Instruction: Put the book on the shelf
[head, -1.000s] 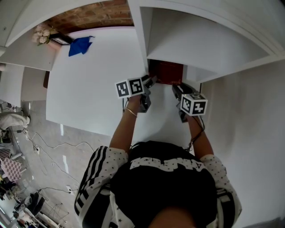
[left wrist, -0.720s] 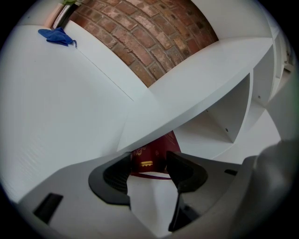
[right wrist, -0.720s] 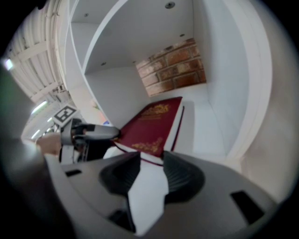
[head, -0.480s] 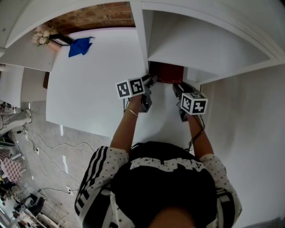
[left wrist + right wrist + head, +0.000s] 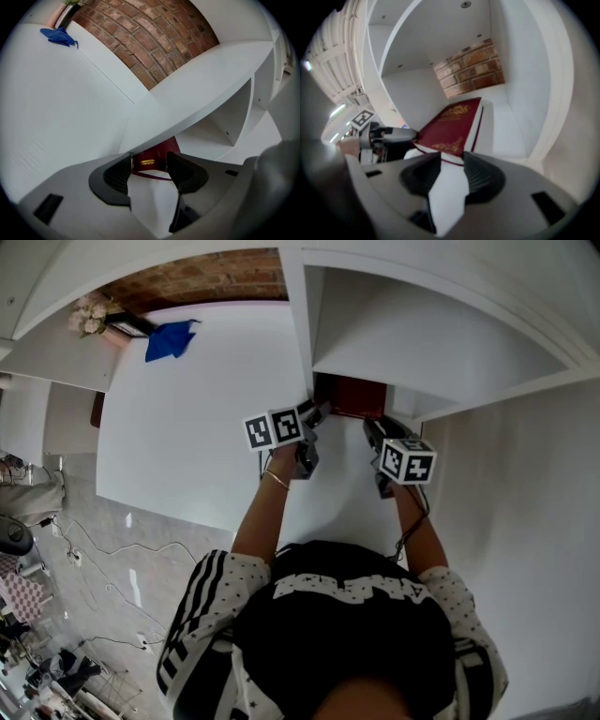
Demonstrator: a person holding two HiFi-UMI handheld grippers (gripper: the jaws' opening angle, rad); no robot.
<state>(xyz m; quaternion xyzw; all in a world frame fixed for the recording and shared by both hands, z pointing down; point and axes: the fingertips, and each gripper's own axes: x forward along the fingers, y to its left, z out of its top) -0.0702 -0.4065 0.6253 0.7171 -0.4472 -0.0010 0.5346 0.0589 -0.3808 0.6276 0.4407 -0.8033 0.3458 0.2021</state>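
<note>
A dark red book [image 5: 352, 395] with gold print lies flat on the floor of the white shelf's [image 5: 441, 343] lower compartment. In the right gripper view the book [image 5: 452, 124] reaches back toward the brick wall, and its near edge sits just beyond my right gripper [image 5: 452, 164]. That gripper's jaws stand apart with only white surface between them. My left gripper [image 5: 150, 168] is open too, pointed at the book's [image 5: 157, 157] near left corner under the shelf board. In the head view the left gripper [image 5: 317, 412] and the right gripper [image 5: 373, 429] flank the book's front edge.
A white table [image 5: 187, 418] spreads to the left, with a blue cloth [image 5: 169, 337] and a bunch of flowers [image 5: 89, 310] at its far corner. Behind it is a brick wall [image 5: 206, 273]. The shelf's upright divider [image 5: 300, 324] stands just left of the book.
</note>
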